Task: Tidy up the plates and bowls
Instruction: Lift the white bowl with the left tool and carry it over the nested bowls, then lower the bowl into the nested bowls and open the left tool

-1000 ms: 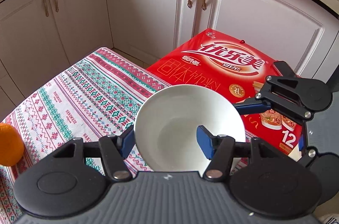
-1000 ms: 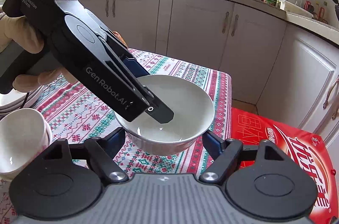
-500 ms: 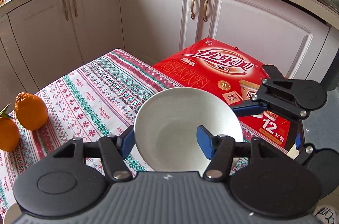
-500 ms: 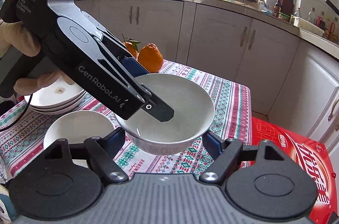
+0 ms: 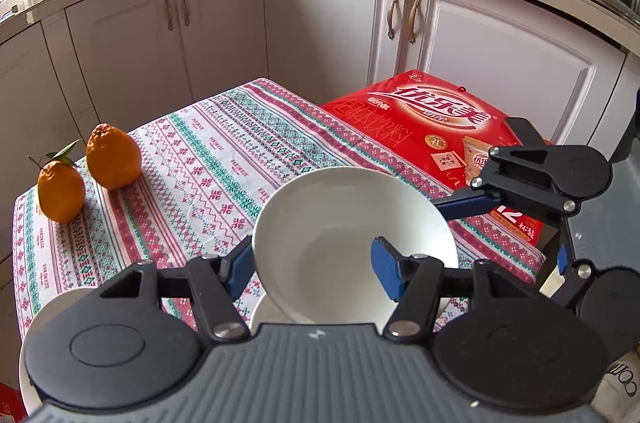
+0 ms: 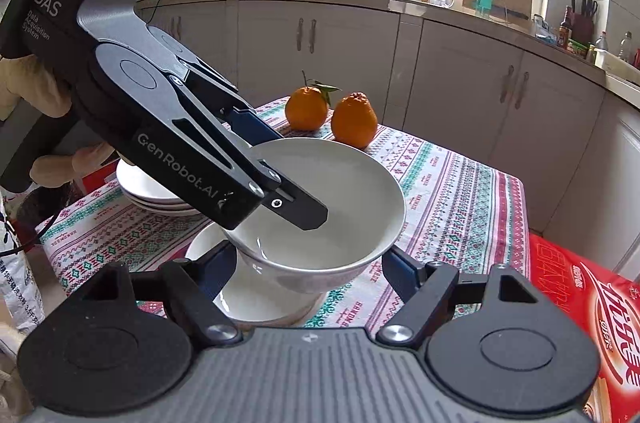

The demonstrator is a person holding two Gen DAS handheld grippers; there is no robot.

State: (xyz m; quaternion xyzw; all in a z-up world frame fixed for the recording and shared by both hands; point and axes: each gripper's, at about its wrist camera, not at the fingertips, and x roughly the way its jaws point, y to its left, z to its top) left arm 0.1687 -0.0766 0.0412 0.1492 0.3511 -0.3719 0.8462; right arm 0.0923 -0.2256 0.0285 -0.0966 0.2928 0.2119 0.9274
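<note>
Two white bowls are seen near the table's front edge. The upper bowl (image 6: pixel 320 207) is clamped by the left gripper (image 5: pixel 316 263), one blue pad outside the rim, the other inside the bowl, fingers closed on the wall. It is held tilted, directly over the lower bowl (image 6: pixel 244 295), which sits on the patterned tablecloth (image 6: pixel 456 191). Whether the two bowls touch cannot be told; in the left wrist view only a sliver of the lower bowl's rim (image 5: pixel 264 315) is visible under the held one.

The right gripper (image 6: pixel 308 267) is positioned around the held bowl from the near side, fingers spread wide on both sides of it, nothing gripped. Contact with the bowl wall cannot be confirmed.

A stack of plates (image 6: pixel 148 191) is placed toward the table's left edge, behind the left gripper body. Two oranges (image 6: pixel 332 113) are set side by side at the far edge. A red carton (image 5: pixel 436 127) is seen off the table's right edge, lower down.
</note>
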